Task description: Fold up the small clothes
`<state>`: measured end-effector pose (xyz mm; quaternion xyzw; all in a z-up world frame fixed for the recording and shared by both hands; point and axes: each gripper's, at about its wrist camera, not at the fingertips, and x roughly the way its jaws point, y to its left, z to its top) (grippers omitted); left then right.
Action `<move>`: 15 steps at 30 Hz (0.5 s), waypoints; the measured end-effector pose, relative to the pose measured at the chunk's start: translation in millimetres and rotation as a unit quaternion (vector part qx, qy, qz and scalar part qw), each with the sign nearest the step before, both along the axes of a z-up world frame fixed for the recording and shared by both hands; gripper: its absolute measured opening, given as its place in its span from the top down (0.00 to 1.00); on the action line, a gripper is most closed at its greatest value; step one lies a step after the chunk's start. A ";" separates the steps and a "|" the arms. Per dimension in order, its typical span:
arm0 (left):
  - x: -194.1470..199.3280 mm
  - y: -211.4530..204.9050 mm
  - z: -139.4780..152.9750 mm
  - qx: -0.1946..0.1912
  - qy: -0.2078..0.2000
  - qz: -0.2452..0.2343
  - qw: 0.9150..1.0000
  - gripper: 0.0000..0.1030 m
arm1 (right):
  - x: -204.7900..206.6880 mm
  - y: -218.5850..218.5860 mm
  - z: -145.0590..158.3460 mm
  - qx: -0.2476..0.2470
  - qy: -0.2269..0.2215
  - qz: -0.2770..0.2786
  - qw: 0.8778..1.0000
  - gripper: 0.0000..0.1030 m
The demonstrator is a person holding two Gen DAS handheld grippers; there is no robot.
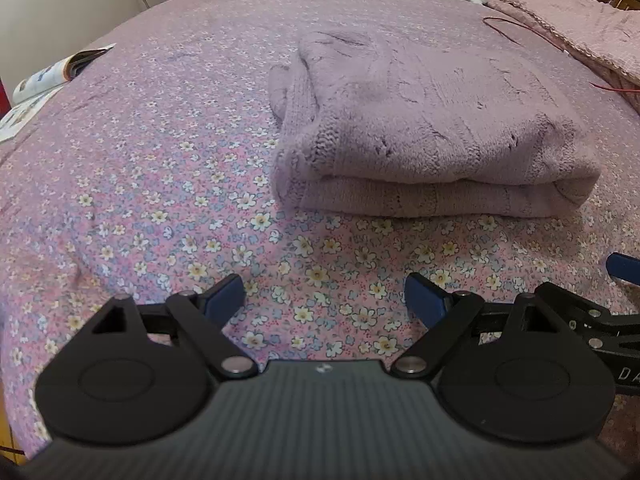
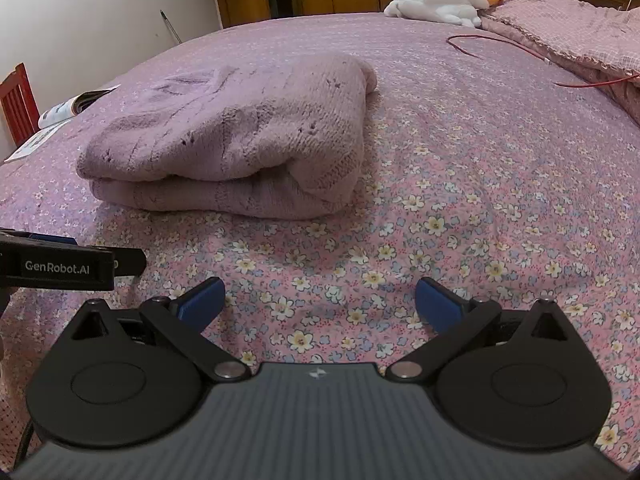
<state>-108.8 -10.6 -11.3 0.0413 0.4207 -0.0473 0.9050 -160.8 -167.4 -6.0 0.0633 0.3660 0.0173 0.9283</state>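
Mauve knitted sweater [image 1: 432, 132] lies on the bed [image 1: 140, 208], floral sheet, at about 1 o'clock from the left gripper [image 1: 324, 296] and 11 o'clock from the right gripper [image 2: 318, 300]. Garment reads as a compact bundle: two thick layers stacked, rounded fold edge facing the cameras, one ribbed part, cuff or hem, poking out on its left side in the left wrist view. Both grippers hover over bare sheet, near the sweater but apart from it; jaws on each stand wide apart, nothing between the blue pads. Judgement: folding of this piece looks essentially done, perhaps only the stray ribbed end left to tuck. No other loose garment visible, so whether more remain I cannot tell. Elsewhere: magazine [image 1: 60, 72] at 10 o'clock, plush toy [image 2: 440, 0] and red cable [image 2: 520, 48] far at 1 o'clock.
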 end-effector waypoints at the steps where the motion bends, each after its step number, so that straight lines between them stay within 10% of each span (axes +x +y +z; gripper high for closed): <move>1: -0.6 0.1 0.1 0.000 0.000 0.000 1.000 0.13 | 0.4 0.6 -0.3 -0.002 0.001 0.000 1.000 0.00; 15: -1.6 0.2 0.2 -0.004 -0.002 0.007 1.000 0.13 | 4.7 -3.4 2.4 0.017 0.009 -0.013 1.000 0.00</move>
